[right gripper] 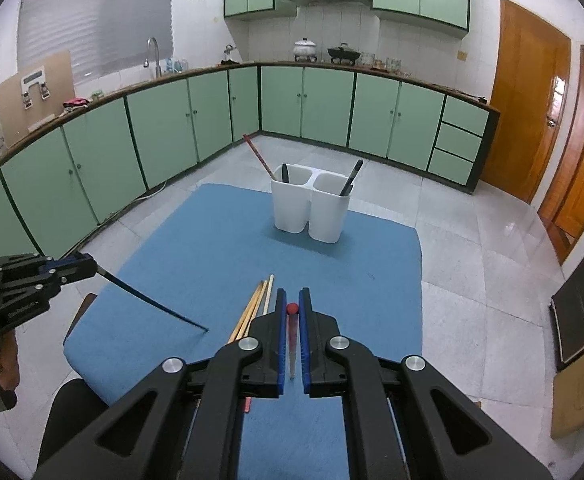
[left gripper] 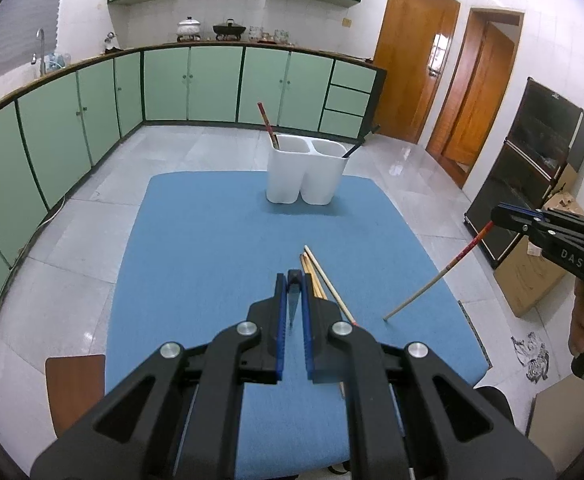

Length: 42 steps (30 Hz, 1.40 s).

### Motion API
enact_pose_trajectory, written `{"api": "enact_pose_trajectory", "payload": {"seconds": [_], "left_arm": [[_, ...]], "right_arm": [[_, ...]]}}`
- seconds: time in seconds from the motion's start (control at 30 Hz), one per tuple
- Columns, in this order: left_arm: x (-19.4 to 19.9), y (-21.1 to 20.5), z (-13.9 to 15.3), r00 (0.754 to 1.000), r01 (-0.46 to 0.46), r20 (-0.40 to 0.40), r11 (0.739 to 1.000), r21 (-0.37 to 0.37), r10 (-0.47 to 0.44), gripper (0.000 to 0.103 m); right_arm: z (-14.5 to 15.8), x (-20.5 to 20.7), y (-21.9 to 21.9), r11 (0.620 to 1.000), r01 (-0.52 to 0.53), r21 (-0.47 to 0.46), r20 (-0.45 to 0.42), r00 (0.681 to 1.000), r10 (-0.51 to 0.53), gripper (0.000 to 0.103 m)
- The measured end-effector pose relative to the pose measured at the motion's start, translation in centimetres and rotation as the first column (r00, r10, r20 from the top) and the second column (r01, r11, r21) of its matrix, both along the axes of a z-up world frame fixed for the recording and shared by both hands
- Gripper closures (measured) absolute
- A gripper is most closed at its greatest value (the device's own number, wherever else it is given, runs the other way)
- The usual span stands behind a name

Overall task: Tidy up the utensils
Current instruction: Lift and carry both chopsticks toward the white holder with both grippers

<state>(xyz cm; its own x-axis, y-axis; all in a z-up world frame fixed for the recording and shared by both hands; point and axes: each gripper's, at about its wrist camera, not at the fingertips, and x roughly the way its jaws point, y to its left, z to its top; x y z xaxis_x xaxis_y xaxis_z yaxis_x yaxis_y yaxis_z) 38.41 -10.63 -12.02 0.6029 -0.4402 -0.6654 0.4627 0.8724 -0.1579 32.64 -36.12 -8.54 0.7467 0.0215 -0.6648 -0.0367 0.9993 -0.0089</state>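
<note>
The left gripper (left gripper: 293, 280) clamps a dark blue-black chopstick (right gripper: 152, 302); the right gripper (right gripper: 292, 304) clamps a red-topped pale chopstick (left gripper: 439, 276). Both tips touch the blue mat (left gripper: 212, 240). The white two-compartment holder (right gripper: 311, 208) stands near the mat's far edge.

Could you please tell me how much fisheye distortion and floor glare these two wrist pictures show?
Left wrist view: the green cabinets bow strongly, black vignette fills the corners, and a bright sheen sits on the floor tiles near the door. Right wrist view: same curved counter line, milder reflections on the tiles; the white utensil holder casts a soft shadow on the blue mat.
</note>
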Motion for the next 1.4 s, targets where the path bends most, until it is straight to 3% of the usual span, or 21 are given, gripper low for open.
{"api": "enact_pose_trajectory", "payload": {"seconds": [0.23,0.57,1.07,1.23,1.4], "left_arm": [[1.9,-0.4,2.1,1.0,0.021,-0.018,1.0,0.012,-0.021,0.097],[3.8,-3.3,6.9,0.995,0.065,0.07,0.994,0.086,-0.072,0.097],[14.0,-9.1,14.8,0.983,-0.015,0.18,1.0,-0.013,0.017,0.097],[18.5,-11.6,16.0,0.973,-0.062,0.22,0.997,-0.05,0.072,0.097],[22.5,-14.1,15.0,0.964,-0.1,0.244,0.994,-0.048,0.108,0.097]], "right_arm": [[1.9,1.0,-0.4,1.0,-0.006,0.016,-0.024,1.0,0.006,0.097],[6.2,3.6,-1.2,1.0,0.011,0.02,-0.018,1.0,-0.011,0.097],[13.9,13.8,-2.0,0.995,0.087,0.05,0.098,0.991,-0.092,0.097],[14.8,17.7,-3.2,0.991,0.12,0.065,0.141,0.982,-0.128,0.097],[13.2,21.9,-4.4,0.988,0.144,0.057,0.141,0.978,-0.151,0.097]]}}
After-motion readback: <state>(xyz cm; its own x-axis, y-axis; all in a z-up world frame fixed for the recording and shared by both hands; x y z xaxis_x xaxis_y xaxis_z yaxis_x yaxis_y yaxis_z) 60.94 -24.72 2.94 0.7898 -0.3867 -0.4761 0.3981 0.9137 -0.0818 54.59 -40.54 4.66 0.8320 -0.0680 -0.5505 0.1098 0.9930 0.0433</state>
